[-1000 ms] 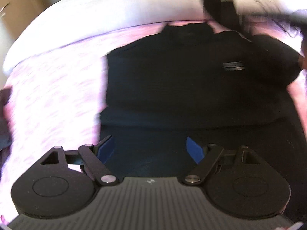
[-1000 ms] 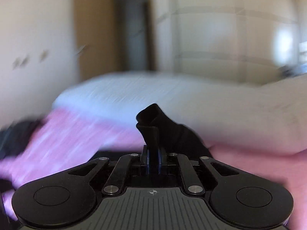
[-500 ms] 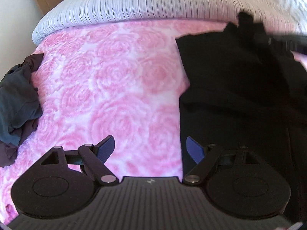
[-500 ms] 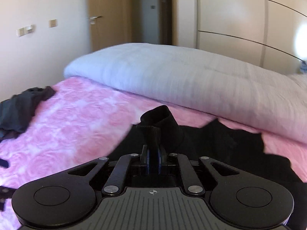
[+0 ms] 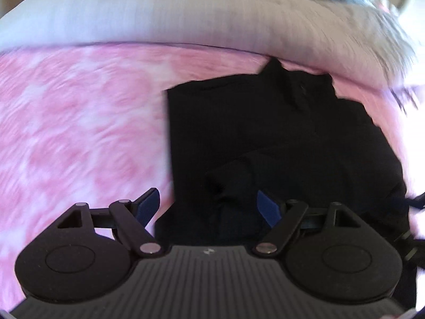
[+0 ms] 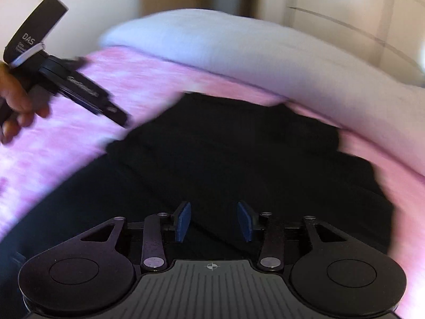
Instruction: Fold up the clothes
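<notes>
Left wrist view: black long-sleeved fabric garment (image 5: 279, 138) spread flat on pink rose-patterned plush blanket (image 5: 79, 133), collar end toward long white ribbed pillow (image 5: 186, 13) at the head of the bed. Left gripper (image 5: 209, 207) spread wide, nothing pinched, blue pads (image 5: 150, 206) straddling the garment's left edge, one over blanket, one over a folded-in sleeve. Right wrist view: right gripper (image 6: 213, 222) low over the same dark cloth, jaws opening, fabric lying beneath and between the blue pads (image 6: 183, 220) but not squeezed. Off to the upper left of that view, bare hand (image 6: 16, 101) clutching the other tool's black handle above pink blanket. Heavy blur throughout.
</notes>
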`<state>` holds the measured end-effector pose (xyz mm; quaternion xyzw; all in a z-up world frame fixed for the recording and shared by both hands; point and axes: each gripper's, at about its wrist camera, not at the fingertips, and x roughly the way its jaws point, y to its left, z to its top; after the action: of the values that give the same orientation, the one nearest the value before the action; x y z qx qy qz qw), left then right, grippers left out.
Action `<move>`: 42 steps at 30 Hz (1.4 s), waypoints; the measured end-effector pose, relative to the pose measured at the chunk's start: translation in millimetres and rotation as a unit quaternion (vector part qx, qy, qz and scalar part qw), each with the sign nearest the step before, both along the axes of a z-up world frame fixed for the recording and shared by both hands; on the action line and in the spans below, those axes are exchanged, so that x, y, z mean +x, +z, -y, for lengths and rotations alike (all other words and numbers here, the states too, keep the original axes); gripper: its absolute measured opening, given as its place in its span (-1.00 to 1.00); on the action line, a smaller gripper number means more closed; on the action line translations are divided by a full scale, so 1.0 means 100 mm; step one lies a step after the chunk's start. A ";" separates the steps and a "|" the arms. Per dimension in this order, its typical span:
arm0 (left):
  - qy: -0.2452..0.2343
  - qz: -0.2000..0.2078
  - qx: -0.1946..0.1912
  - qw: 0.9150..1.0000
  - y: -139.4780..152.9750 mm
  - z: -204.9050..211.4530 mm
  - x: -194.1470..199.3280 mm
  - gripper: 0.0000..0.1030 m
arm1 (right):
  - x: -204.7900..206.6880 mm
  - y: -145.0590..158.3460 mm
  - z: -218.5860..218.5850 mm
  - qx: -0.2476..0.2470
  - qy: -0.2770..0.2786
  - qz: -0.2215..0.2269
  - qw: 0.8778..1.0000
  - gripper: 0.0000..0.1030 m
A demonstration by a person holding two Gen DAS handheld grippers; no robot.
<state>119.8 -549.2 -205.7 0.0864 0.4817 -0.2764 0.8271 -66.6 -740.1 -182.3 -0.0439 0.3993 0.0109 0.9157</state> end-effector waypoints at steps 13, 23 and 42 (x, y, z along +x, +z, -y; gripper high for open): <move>-0.083 0.021 0.070 0.994 -0.19 0.51 0.17 -0.84 | -0.35 -0.67 1.38 -0.160 -0.126 -0.087 0.975 -0.04; -0.093 -0.032 0.111 0.989 -0.46 0.54 0.15 -0.70 | -0.50 -0.74 1.80 -0.077 -0.277 -0.075 0.955 -0.03; -0.082 -0.030 0.006 0.996 -0.35 0.35 0.16 -0.57 | -0.51 -0.31 1.40 -0.012 -0.260 -0.031 0.965 -0.03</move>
<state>135.6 -584.0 -240.7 0.1226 0.4992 -0.3432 0.7861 -117.9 -880.4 -213.3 0.0510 0.4252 -0.2305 0.8738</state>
